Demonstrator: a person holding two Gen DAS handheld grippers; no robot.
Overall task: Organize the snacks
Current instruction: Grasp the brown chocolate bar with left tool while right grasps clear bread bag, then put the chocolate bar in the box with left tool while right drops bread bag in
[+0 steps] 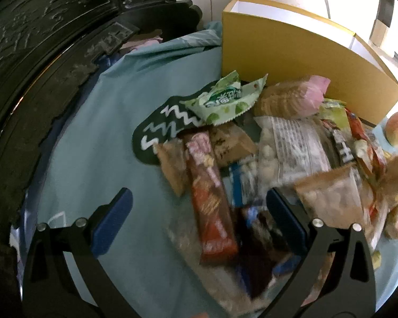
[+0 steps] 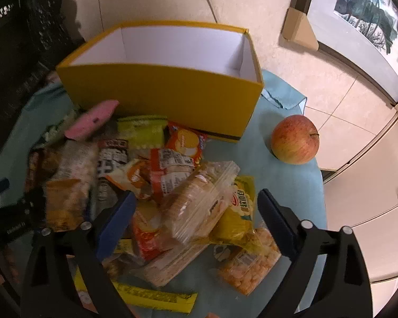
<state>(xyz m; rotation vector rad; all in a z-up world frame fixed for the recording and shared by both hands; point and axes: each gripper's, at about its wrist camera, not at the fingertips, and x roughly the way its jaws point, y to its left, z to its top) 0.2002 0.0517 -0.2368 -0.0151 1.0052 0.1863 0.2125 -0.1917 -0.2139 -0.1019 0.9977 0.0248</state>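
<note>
Item: snack pile [image 2: 151,175], mixed packets heaped loose on teal cloth [image 2: 286,185], right against front wall of yellow box [image 2: 161,92]; prob. dumped there for sorting. Yellow box: open top, white inside, what shows of it is bare, no snacks in yet. Apple [image 2: 295,139] to box's right, apart from pile. Right gripper [image 2: 196,214]: jaws apart, straddling clear cracker pack [image 2: 199,204] in front of box, pads not pressing. Left gripper [image 1: 199,212]: wide, nothing held, over red bar [image 1: 212,201] near pile's left end.

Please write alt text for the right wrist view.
The open right gripper hovers over a pile of snack packets on a teal cloth. Behind stands an empty yellow box; an apple lies to its right.
</note>
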